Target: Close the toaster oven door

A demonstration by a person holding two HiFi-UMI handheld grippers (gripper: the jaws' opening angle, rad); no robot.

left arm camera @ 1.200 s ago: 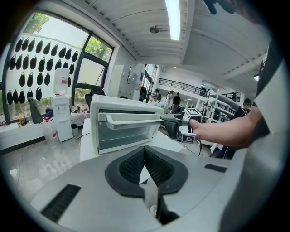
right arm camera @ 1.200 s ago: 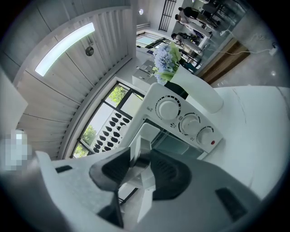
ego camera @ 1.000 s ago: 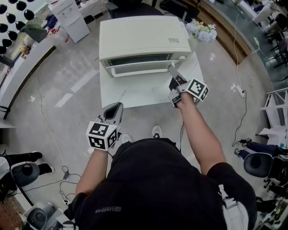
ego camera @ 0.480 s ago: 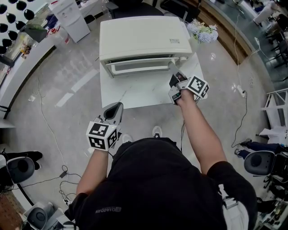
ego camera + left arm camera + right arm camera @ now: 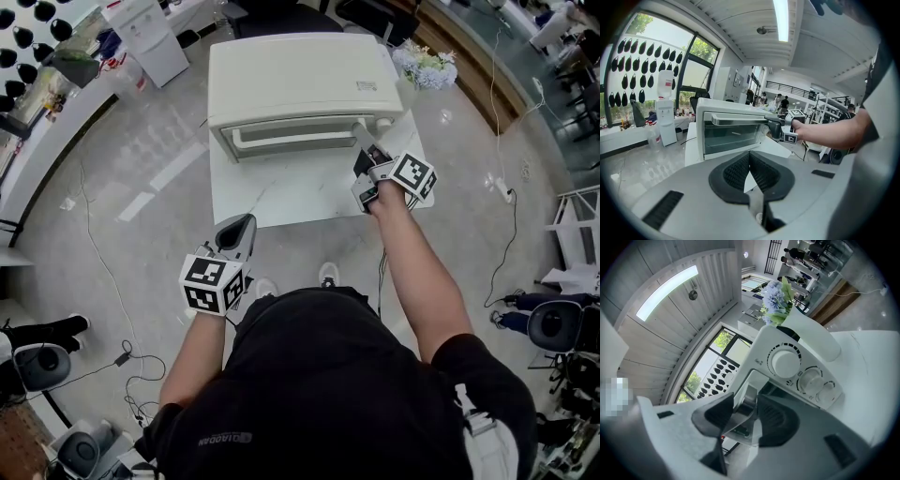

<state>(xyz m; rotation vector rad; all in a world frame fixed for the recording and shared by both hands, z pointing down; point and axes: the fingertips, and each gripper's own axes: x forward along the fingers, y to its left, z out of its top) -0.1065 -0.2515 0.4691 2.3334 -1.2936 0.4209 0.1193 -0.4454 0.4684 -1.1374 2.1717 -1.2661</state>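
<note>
A cream toaster oven (image 5: 300,80) stands on a white table (image 5: 281,197), its glass door (image 5: 291,142) up against the front. My right gripper (image 5: 362,141) is at the right end of the door's handle bar (image 5: 281,134). In the right gripper view the metal handle (image 5: 749,397) lies between the pads beside the control knobs (image 5: 786,363). Those jaws have just been opening, and the pads look slack around the bar. My left gripper (image 5: 242,223) hangs low off the table's near edge, shut and empty. From its view the oven (image 5: 731,133) and right gripper (image 5: 774,125) show.
A bunch of pale blue flowers (image 5: 422,67) sits at the table's right rear corner. A water dispenser (image 5: 145,37) stands far left. Cables (image 5: 94,272) trail over the floor on both sides, and office chairs (image 5: 553,323) stand to the right.
The oven door has swung up from partly open to against the oven front. My right gripper moved toward the oven with the handle. The left gripper has not moved.
</note>
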